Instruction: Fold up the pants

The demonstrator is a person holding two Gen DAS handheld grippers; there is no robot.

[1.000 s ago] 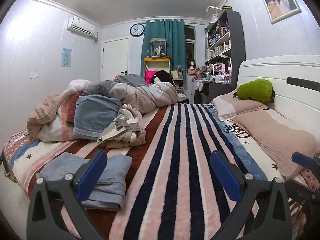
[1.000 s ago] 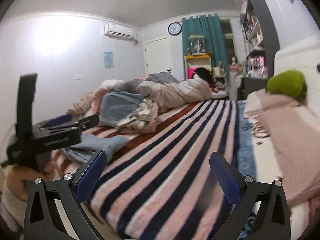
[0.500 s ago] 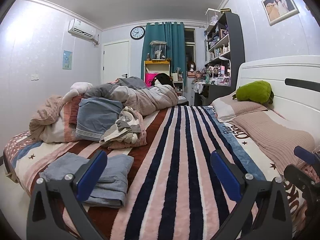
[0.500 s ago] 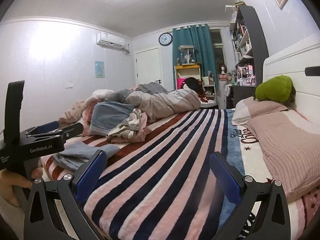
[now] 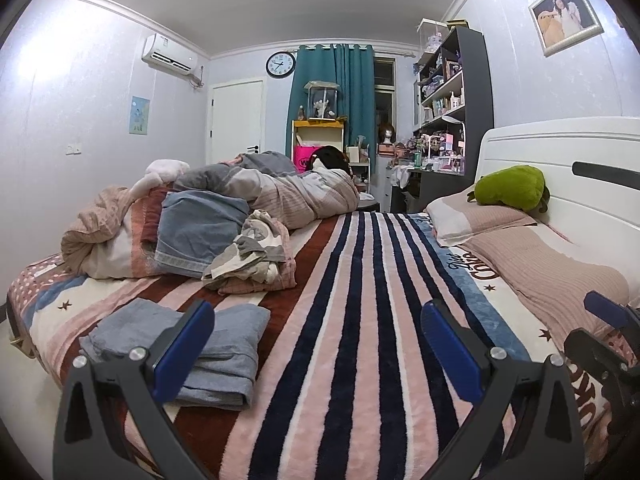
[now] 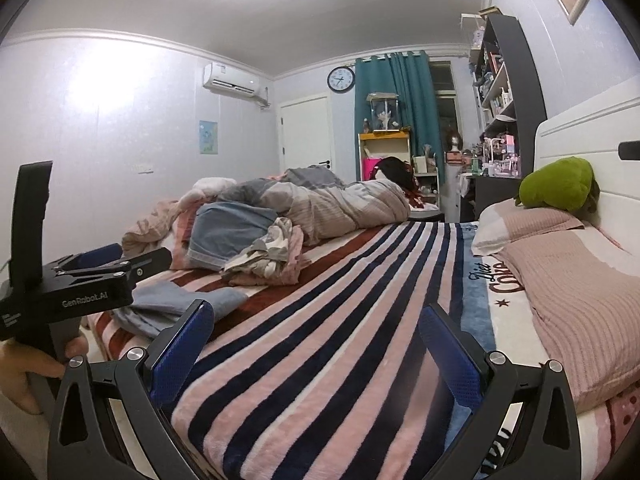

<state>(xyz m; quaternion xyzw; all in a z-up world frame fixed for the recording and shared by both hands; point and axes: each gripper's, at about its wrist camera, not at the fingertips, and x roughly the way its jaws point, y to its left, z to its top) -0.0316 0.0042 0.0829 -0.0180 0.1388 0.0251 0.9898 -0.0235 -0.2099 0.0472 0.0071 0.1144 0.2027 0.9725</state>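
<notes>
Two handheld grippers, each with two blue-padded fingers, fill the bottom of their own views. The left gripper [image 5: 318, 336] has its fingers spread wide with nothing between them; the right gripper [image 6: 316, 338] is spread just as wide and also holds nothing. Both hover above a striped blanket [image 5: 360, 320] covering the bed.

In the left wrist view, one folded stack of blue-grey pants [image 5: 224, 344] lies flat on the blanket at lower left, partly hidden behind the left finger's pad [image 5: 184, 344]. Whether the pad touches the fabric cannot be told. In the right wrist view the same pants [image 6: 176, 304] sit at middle left, beyond the left finger, with the other gripper's black body and a hand [image 6: 28, 364] holding it at the far left edge.

Farther back, at centre left, one loose pile of crumpled clothes [image 5: 252, 256] rests beside a heaped duvet [image 5: 280, 192]. At the right, two pink pillows [image 5: 540, 264] lie along a white headboard [image 5: 560, 148], with one green plush toy [image 5: 508, 188] on the farther pillow.

On the far wall, upper centre, hang one round clock [image 5: 280, 64] and teal curtains [image 5: 336, 92].
</notes>
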